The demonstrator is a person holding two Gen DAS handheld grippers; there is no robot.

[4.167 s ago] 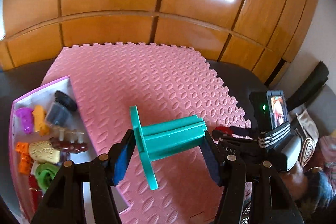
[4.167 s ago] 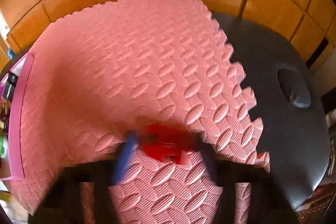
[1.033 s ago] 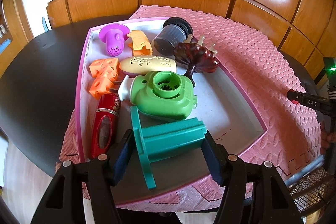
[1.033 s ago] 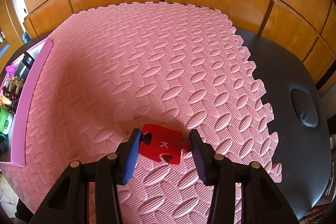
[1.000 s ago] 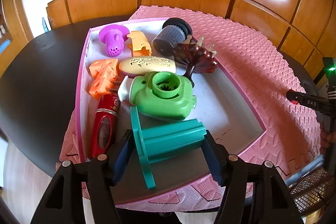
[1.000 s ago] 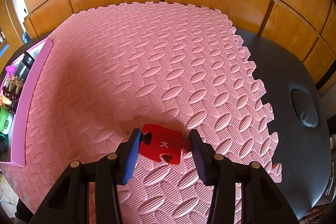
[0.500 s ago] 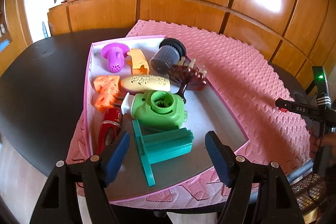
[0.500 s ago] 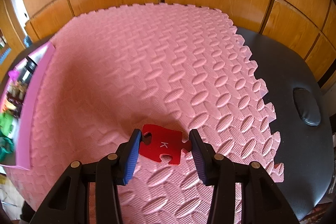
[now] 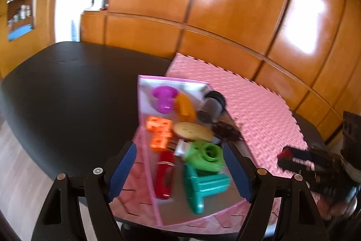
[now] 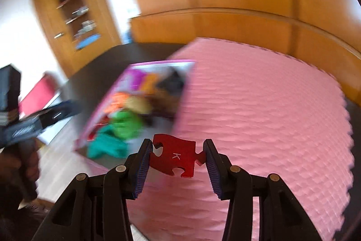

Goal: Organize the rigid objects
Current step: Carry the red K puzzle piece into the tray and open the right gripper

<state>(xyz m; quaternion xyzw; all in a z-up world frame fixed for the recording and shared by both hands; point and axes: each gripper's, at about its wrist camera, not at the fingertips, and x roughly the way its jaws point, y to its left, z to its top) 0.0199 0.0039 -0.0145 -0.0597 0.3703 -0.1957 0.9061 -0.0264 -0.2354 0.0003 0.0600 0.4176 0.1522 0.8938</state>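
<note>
Black table [image 9: 67, 87] carries pink foam mat [image 9: 255, 114] along wall side. Pink-rimmed tray [image 9: 144, 110] sits partly on mat edge, partly on bare tabletop. Rest of table dark, bare toward left.

One pink tray [image 9: 144, 110] holds, as far as the blur allows, nine things: one purple piece [image 9: 163, 97], one orange-yellow piece [image 9: 185, 105], one grey cup [image 9: 211, 108], two orange blocks [image 9: 159, 129], one cream oval [image 9: 191, 130], one brown piece [image 9: 226, 131], one green housing [image 9: 206, 156], one red bottle [image 9: 164, 175], one teal stand [image 9: 203, 184]. One red puzzle piece [image 10: 174, 156] is outside it.
</note>
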